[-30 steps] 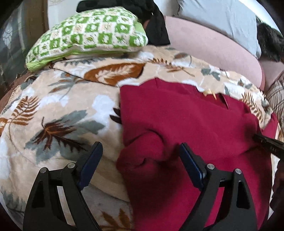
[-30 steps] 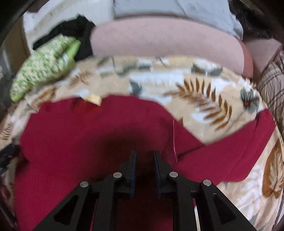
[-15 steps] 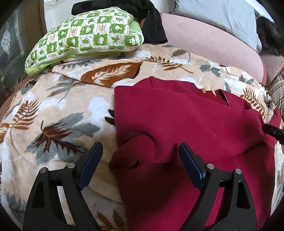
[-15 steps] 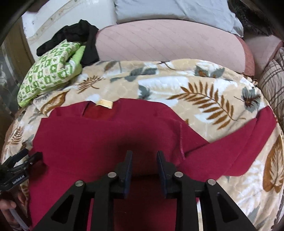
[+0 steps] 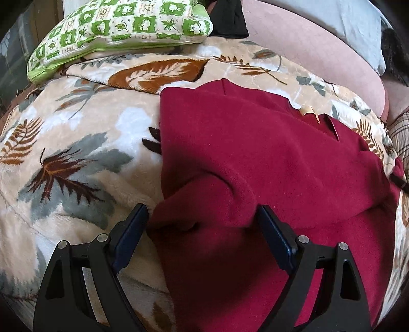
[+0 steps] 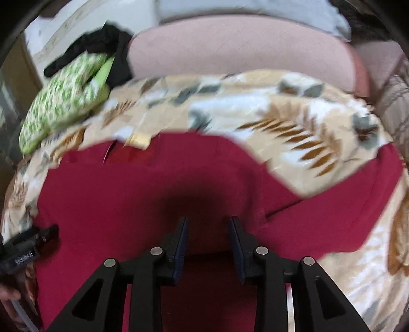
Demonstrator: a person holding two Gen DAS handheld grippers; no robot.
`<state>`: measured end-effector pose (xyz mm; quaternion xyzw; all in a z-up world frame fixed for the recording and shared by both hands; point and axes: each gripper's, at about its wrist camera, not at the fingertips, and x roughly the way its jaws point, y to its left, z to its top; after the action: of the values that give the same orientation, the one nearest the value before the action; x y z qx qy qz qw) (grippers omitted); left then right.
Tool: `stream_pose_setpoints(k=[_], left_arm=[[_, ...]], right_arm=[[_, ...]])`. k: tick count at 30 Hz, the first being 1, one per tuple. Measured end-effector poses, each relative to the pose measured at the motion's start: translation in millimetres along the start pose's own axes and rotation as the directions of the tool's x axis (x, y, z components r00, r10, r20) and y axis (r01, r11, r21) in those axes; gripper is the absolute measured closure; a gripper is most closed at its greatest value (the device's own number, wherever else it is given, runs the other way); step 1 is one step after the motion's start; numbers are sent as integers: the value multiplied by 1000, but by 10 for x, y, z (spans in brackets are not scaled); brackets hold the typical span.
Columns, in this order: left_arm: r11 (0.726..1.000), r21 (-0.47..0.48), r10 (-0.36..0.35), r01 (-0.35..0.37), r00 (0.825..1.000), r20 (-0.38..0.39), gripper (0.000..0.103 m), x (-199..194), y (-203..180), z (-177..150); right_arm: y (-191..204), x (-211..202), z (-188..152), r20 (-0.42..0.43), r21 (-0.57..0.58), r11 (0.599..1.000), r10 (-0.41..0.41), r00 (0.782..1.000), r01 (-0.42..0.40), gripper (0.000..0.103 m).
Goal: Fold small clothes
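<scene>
A dark red sweater (image 5: pixel 268 158) lies spread on a leaf-patterned blanket (image 5: pixel 76 153), its neck label at the far edge. My left gripper (image 5: pixel 202 217) is wide open and straddles a bunched fold at the sweater's near left edge. In the right wrist view the sweater (image 6: pixel 127 194) fills the middle, with one sleeve (image 6: pixel 345 204) stretched to the right. My right gripper (image 6: pixel 208 224) is partly open over the sweater's middle, with nothing between its fingers. The left gripper also shows in the right wrist view (image 6: pixel 28 247) at the sweater's left edge.
A green checked pillow (image 5: pixel 120 28) and a black garment (image 5: pixel 230 18) lie at the back left. A pink sofa back (image 5: pixel 319 51) and a grey cushion (image 5: pixel 358 23) rise behind the blanket. A plaid cushion (image 6: pixel 398 102) sits at the right.
My right gripper has opened wider, from nearly shut to partly open, and its view is blurred by motion. My left gripper has moved forward and stays wide open around the fold.
</scene>
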<state>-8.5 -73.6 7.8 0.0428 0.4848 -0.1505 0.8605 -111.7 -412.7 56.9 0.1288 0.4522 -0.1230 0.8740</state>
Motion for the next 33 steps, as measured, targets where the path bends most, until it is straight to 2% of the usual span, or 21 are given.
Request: stream_pose_setpoints(k=[2,4,7,9,11,13,15,18,20,23,24,26,28,31,33], left_arm=[[1000,2,1,-1,1000,2,15,0,-2,2],[1000,-1,-3,3,1000,2,15,7,12,4],[1000,-1,-3,3,1000,3,15,10,13,4],[1000,0,-1,1,1000,5,15,14,9,6],[1000,1,0,0,1000,5,15,14,8,7],[1000,5,3,-3,1000,9,15,13,3,9],[1000,6,4,-4,1000,13,15,13,4,12],[1000,10,5,-5,1000,17,15,18,-8,10],[1000,12,6,-6,1000,18,14,25,-12,11],[1000,15,4,-5,1000,19,14,36,-10,16],[1000,14,2,-2,1000,18,14,40,-5,19],[1000,12,2,-3,1000,18,14,39,-12,13],[1000,12,3,-3,1000,19,14,38,-10,15],[1000,10,2,-2,1000,19,14,39,-10,16],[1000,10,4,-4,1000,20,14,39,-16,19]], right_arm=[[-398,-140,108,37,92,992,-85,996,81,55],[-801,-220,192,35,202,971,-141,989,131,53],[-1504,-277,171,13,399,903,-179,984,159,53],[-1822,-279,161,-12,462,865,-214,977,195,53],[-1986,-291,184,-1,493,853,-197,980,172,53],[-2003,-285,258,24,497,858,-166,986,132,53],[-1933,-214,386,34,460,881,-148,988,116,53],[-1857,-11,534,-11,410,896,-182,983,171,53],[-1942,170,559,-77,436,877,-188,979,203,53],[-2100,424,546,-124,502,845,-138,983,182,53],[-2105,440,545,-118,497,848,-147,982,187,55],[-2069,384,563,-96,461,863,-181,979,204,77],[-2041,215,565,-52,433,884,-173,984,178,87],[-2048,-229,472,51,407,906,-153,987,119,89],[-2096,-581,246,123,396,914,-144,982,85,89]])
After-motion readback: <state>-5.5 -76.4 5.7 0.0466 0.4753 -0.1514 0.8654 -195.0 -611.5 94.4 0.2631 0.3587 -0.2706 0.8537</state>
